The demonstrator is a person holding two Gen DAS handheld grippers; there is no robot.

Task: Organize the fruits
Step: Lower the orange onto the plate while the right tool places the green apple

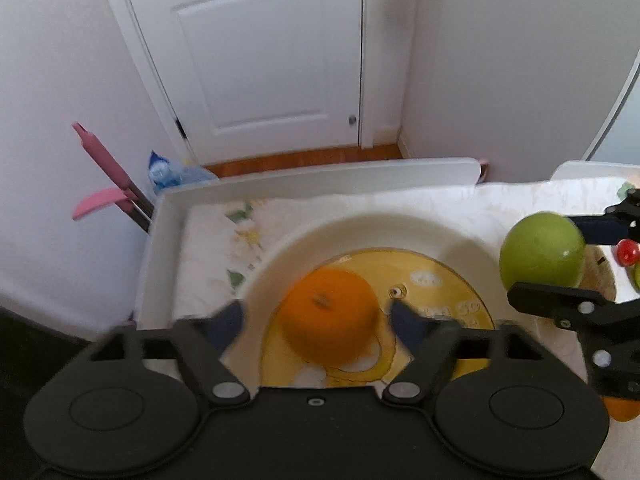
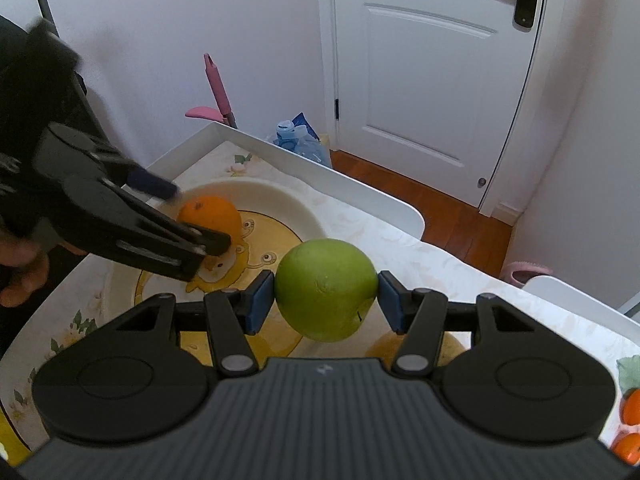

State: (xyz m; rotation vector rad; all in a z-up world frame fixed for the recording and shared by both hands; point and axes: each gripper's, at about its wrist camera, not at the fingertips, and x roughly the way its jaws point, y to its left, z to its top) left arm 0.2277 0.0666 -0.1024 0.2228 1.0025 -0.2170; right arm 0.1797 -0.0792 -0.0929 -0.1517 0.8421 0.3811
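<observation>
An orange (image 1: 330,316) lies in a white plate (image 1: 360,228) with a yellow cartoon print. My left gripper (image 1: 318,318) is open around it, with a gap between each blue pad and the fruit's sides. In the right wrist view the same left gripper (image 2: 184,212) reaches over the orange (image 2: 216,216) from the left, above the plate (image 2: 288,200). My right gripper (image 2: 326,300) is shut on a green apple (image 2: 326,288), pads pressed on both sides, and holds it in the air just right of the plate. The apple (image 1: 542,250) and right gripper (image 1: 576,260) also show at the left wrist view's right edge.
The plate stands on a floral cloth inside a white tray with a raised wall (image 1: 320,180). Two small oranges (image 2: 632,408) and a red cherry-like thing (image 1: 626,251) sit to the right. A hand (image 2: 20,280) holds the left gripper. Beyond the tray are a door, a pink-handled mop and a water bottle.
</observation>
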